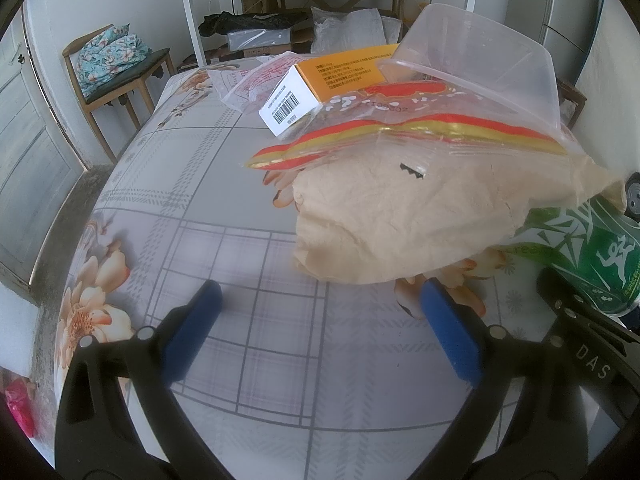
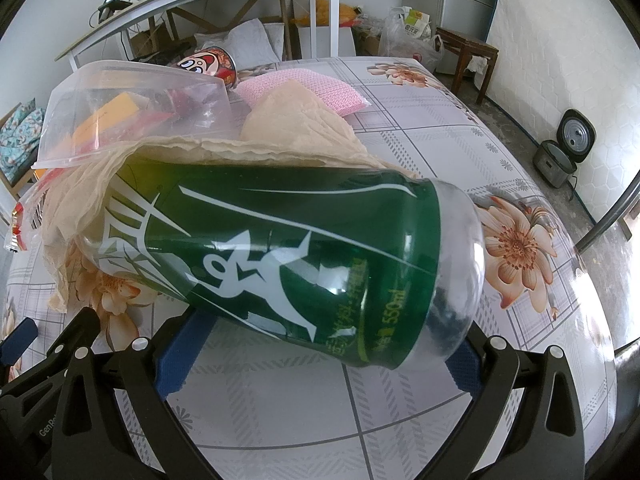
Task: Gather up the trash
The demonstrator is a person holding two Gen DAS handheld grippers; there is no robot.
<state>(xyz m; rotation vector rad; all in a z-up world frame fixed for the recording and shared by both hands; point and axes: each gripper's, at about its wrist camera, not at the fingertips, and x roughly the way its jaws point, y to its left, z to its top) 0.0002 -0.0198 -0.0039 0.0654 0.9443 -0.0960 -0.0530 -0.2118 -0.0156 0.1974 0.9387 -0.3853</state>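
We are viewing a home room: floral tablecloth [image 1: 168, 200], wooden chair [image 1: 116, 80], rice cooker [image 2: 564, 152], fridge [image 1: 568, 8]

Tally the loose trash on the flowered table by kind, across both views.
Green plastic cup: 1
Clear plastic tub: 1
Orange and white box: 1
Brown paper sheets: 1 bunch
Clear printed bags: 2
Red noodle cup: 1
Pink cloth: 1
Total: 8
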